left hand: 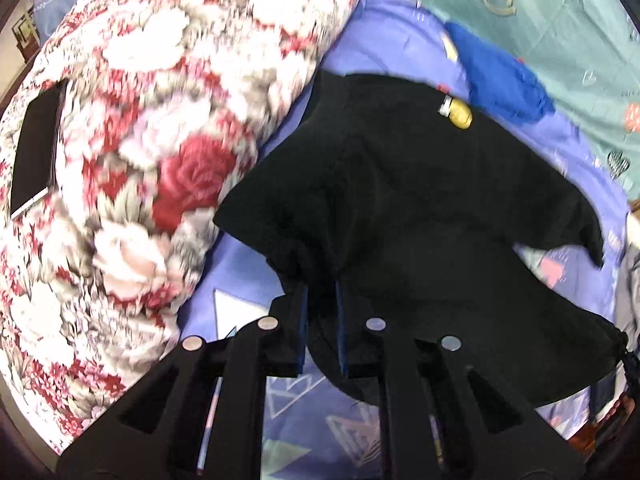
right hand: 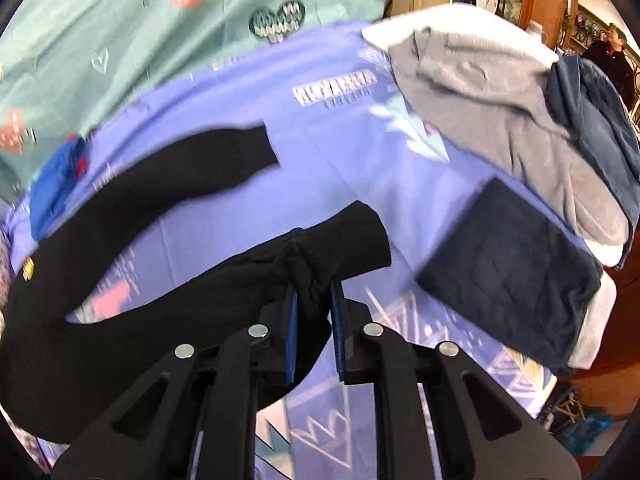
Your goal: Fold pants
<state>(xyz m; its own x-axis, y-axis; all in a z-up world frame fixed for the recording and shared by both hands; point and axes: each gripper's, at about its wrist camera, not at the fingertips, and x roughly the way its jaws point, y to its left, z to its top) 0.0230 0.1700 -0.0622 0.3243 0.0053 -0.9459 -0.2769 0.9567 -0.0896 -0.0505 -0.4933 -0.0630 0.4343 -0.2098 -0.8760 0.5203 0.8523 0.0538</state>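
Note:
The black pants (left hand: 420, 184) lie on a purple-blue bedsheet (left hand: 384, 40), partly lifted. My left gripper (left hand: 320, 300) is shut on a bunched edge of the pants at the waist end, the cloth hanging between its blue pads. A small yellow tag (left hand: 460, 114) sits on the pants farther off. In the right wrist view the two black legs (right hand: 160, 184) curve across the sheet (right hand: 320, 128). My right gripper (right hand: 314, 292) is shut on a gathered fold near the cuff of the nearer leg (right hand: 352, 236), lifted off the sheet.
A big red-and-white floral quilt (left hand: 140, 140) bulks at the left with a dark phone (left hand: 38, 148) on it. A blue cloth (left hand: 500, 76) lies beyond the pants. Folded navy cloth (right hand: 508, 272) and a grey garment pile (right hand: 500, 100) sit right. A teal sheet (right hand: 160, 32) covers the far side.

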